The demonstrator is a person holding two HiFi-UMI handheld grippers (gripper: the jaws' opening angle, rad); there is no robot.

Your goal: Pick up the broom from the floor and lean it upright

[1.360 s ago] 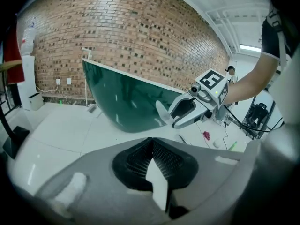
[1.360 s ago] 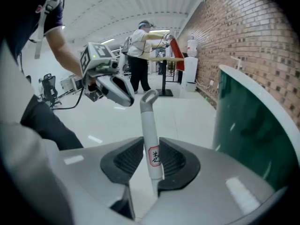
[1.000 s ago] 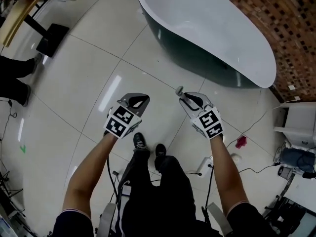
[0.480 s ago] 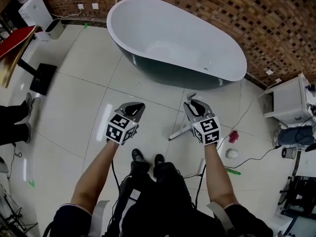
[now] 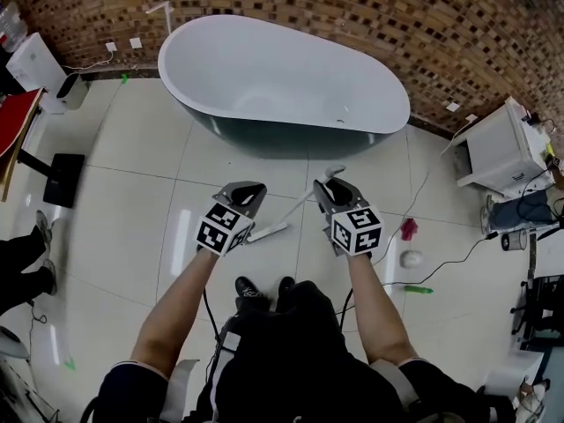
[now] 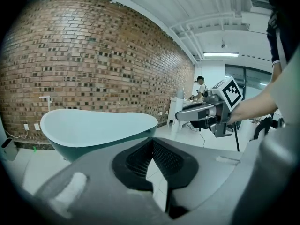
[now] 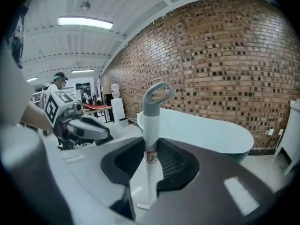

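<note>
The right hand-held gripper pinches the slim white handle of a long white broom just below its grey hanging loop, with the pads pressed on both sides. In the head view the broom slants from this hand-held gripper down and left towards the pale glossy tiled floor, its lower end beside the left hand-held gripper. The left one's jaw tips meet with nothing between them. A white oval bathtub with a dark green outside stands beyond, against a brown brick wall.
</note>
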